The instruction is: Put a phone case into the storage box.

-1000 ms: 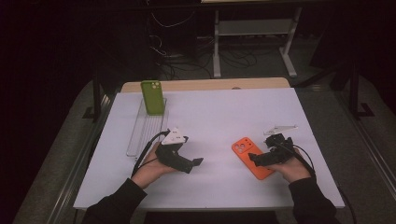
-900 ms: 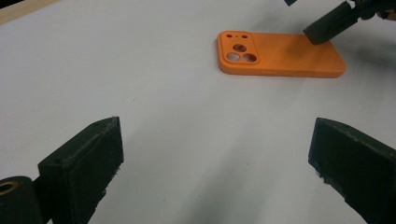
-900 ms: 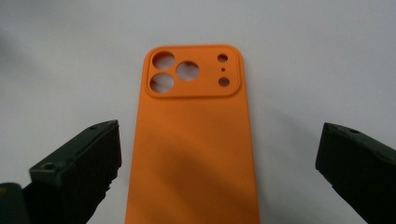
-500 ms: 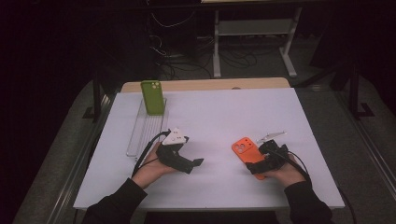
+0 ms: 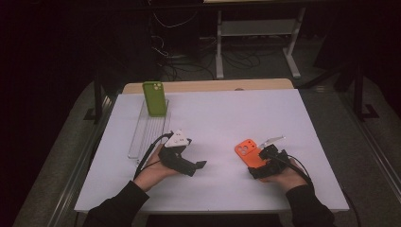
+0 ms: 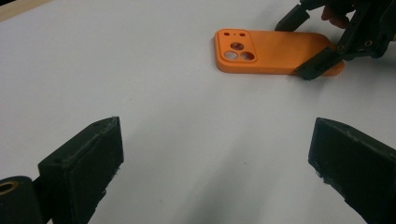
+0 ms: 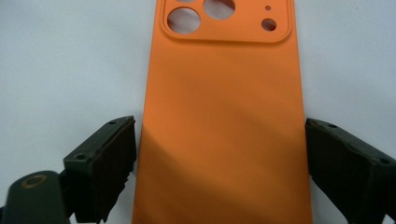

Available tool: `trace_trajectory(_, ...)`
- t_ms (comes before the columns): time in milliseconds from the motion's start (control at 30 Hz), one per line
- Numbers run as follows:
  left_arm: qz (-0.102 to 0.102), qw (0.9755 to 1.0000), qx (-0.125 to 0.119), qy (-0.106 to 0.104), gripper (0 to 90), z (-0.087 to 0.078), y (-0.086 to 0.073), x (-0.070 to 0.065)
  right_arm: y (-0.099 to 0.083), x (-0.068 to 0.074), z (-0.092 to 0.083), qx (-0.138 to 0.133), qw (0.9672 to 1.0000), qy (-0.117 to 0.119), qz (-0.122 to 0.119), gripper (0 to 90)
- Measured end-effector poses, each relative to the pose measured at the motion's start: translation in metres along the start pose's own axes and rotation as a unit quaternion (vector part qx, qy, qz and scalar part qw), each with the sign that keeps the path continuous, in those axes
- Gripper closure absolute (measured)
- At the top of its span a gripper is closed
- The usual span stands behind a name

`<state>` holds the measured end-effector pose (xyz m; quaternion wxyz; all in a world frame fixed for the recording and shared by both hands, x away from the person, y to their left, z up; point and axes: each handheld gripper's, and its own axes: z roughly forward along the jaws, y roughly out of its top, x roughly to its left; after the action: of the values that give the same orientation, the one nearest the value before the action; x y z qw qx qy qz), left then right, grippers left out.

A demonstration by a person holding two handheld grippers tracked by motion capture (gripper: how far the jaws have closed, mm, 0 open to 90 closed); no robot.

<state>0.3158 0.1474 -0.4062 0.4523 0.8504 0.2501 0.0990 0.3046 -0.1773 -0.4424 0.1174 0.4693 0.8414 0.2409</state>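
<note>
The orange phone case (image 7: 224, 121) lies flat on the white table (image 5: 222, 118), back side up, with its camera cutouts at the end away from me. In the high view the case (image 5: 248, 152) sits toward the right of the table, near the front edge, angled a little to the left. My right gripper (image 7: 219, 168) straddles its near end: the jaws stand apart with one pad (image 7: 114, 163) just beside the case's left long edge and the other just beside its right long edge. A thin gap shows at the left side, so nothing is clamped. In the high view my right gripper (image 5: 265, 163) is low over the table, and my right hand (image 5: 283, 177) is behind it.

My left gripper (image 5: 187, 163) rests well apart from the case, left of the table's middle, with its grey three-cornered plate on top. Its jaws are spread wide and hold nothing. From the left gripper view they point across bare tabletop toward the case (image 6: 275, 52), with the right gripper (image 6: 327, 44) at its far end.

Farther back on the left, a green phone case (image 5: 154, 98) stands upright at the far end of a clear slotted rack (image 5: 146, 135).
</note>
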Motion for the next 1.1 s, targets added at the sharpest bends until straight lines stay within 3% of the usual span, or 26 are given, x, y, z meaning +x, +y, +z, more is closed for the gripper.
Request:
trace_trajectory(367, 0.002, 1.0, -0.001, -0.001, 2.6, 0.0, 0.0, 0.0, 0.001, -0.001, -0.001, 0.0, 1.0, 0.0, 0.002, 15.2)
trace_trajectory(533, 0.013, 0.9999, 0.003, -0.002, 3.4, 0.0, 0.002, 0.0, 0.003, -0.005, -0.003, 0.004, 0.9998, 0.017, -0.006, 15.3)
trace_trajectory(767, 0.017, 0.9998, 0.005, -0.014, 2.3, -0.002, 0.006, 0.003, 0.013, -0.011, -0.011, -0.003, 0.9989, 0.032, -0.034, 15.4)
trace_trajectory(867, 0.015, 0.9997, 0.005, -0.018, 1.9, -0.003, 0.009, 0.005, 0.019, -0.014, -0.015, -0.009, 0.9976, 0.037, -0.059, 15.4)
trace_trajectory(1000, 0.027, 0.9991, 0.007, -0.031, 0.6, -0.005, 0.013, 0.008, 0.026, -0.018, -0.021, -0.022, 0.995, 0.056, -0.08, 15.4)
trace_trajectory(1100, 0.032, 0.9985, 0.007, -0.044, 0.3, -0.006, 0.017, 0.009, 0.031, -0.019, -0.023, -0.033, 0.9913, 0.08, -0.099, 15.4)
